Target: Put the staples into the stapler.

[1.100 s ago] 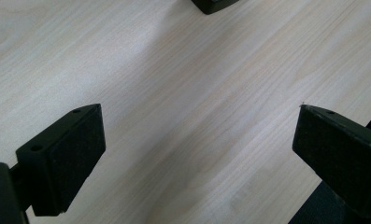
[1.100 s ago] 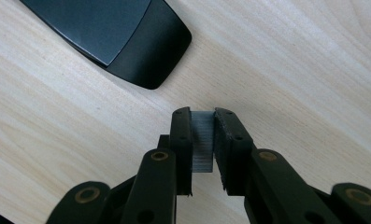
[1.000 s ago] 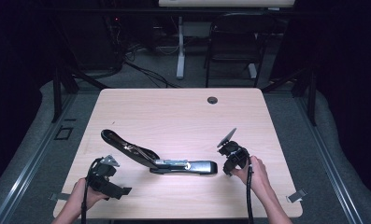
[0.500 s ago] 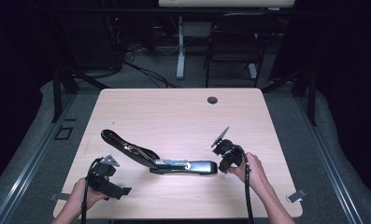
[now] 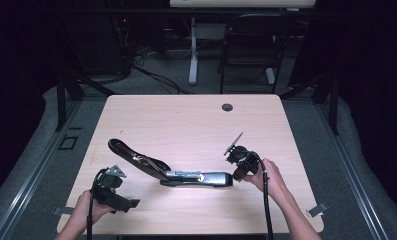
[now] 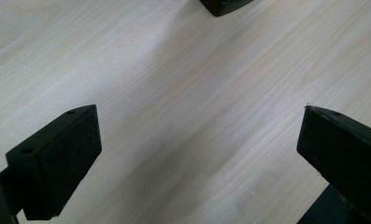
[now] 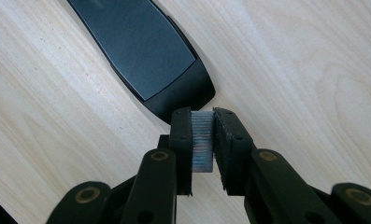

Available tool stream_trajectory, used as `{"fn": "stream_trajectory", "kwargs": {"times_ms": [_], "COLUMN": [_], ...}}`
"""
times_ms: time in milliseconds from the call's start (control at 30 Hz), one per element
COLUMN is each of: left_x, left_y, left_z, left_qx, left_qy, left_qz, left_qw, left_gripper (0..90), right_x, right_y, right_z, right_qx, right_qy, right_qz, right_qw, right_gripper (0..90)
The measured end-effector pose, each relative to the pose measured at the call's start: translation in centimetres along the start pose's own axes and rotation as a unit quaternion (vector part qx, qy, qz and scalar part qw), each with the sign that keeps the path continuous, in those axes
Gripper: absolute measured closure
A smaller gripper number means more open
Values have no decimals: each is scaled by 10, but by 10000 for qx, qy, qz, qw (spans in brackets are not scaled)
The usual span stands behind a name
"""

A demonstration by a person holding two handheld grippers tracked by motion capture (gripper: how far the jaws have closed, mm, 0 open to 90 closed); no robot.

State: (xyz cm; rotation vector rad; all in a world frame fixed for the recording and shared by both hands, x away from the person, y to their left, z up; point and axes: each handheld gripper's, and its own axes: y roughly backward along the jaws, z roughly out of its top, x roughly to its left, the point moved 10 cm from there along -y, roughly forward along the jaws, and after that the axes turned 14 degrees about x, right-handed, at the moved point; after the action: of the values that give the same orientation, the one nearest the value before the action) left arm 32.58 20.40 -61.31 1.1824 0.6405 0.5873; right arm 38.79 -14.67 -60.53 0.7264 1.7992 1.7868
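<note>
A black stapler lies swung open on the light wooden table, its top arm slanting up to the left. My right gripper sits just off the stapler's right end. In the right gripper view that gripper is shut on a silvery ridged strip of staples, close to the stapler's dark rounded end. My left gripper rests near the table's front left. Its jaws stand wide open over bare wood, with a dark corner of the stapler ahead.
A round cable hole sits near the table's far edge. A chair and a desk leg stand beyond the table. Tape marks lie at the front corners.
My right gripper has shifted a little to the left, closer to the stapler's right end, still holding the staple strip. The left gripper and the stapler have stayed put.
</note>
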Motion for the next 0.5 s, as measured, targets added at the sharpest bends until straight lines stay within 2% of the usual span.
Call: {"fn": "stream_trajectory", "kwargs": {"times_ms": [133, 400, 500], "left_x": [2, 4, 4], "left_y": [1, 1, 1], "left_z": [0, 0, 0], "left_qx": [-22, -26, -33], "left_qy": [33, 24, 27], "left_qz": [21, 18, 12], "left_qw": [10000, 10000, 10000], "left_gripper": [1, 1, 1], "right_x": [0, 4, 4], "right_y": [3, 4, 6], "right_z": [2, 8, 10], "right_qx": [5, -64, -35], "right_qy": [161, 317, 427], "right_qz": [-60, -13, -78], "right_qw": [9999, 9995, 9991], "right_gripper": [783, 783, 783]}}
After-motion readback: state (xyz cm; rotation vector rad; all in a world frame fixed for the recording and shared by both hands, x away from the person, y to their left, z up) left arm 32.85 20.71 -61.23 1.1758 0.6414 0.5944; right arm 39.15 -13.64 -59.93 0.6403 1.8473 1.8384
